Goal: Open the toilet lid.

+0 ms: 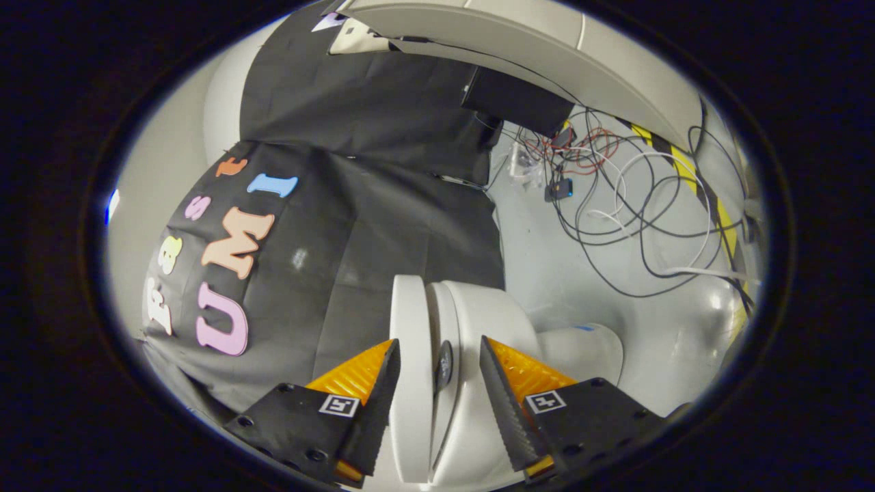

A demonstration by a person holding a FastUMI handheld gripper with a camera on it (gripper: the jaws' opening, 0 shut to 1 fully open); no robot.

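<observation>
Grey floor (547,253), toilet (492,321), tangled cables (636,205) lying on it

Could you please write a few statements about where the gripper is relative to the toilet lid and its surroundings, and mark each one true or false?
1. The edge of the toilet lid sits between the two fingers of the gripper. True.
2. The gripper is closed tight with its fingertips touching each other. False: the fingers stand apart, with the lid edge and part of the toilet bowl in the gap.
3. A tangle of cables lies on the floor beyond the toilet. True.
4. The toilet stands far from the black cloth wall. False: the cloth hangs right behind it.
5. The lid is already folded fully away from the bowl. False: only a narrow gap separates them.
</observation>
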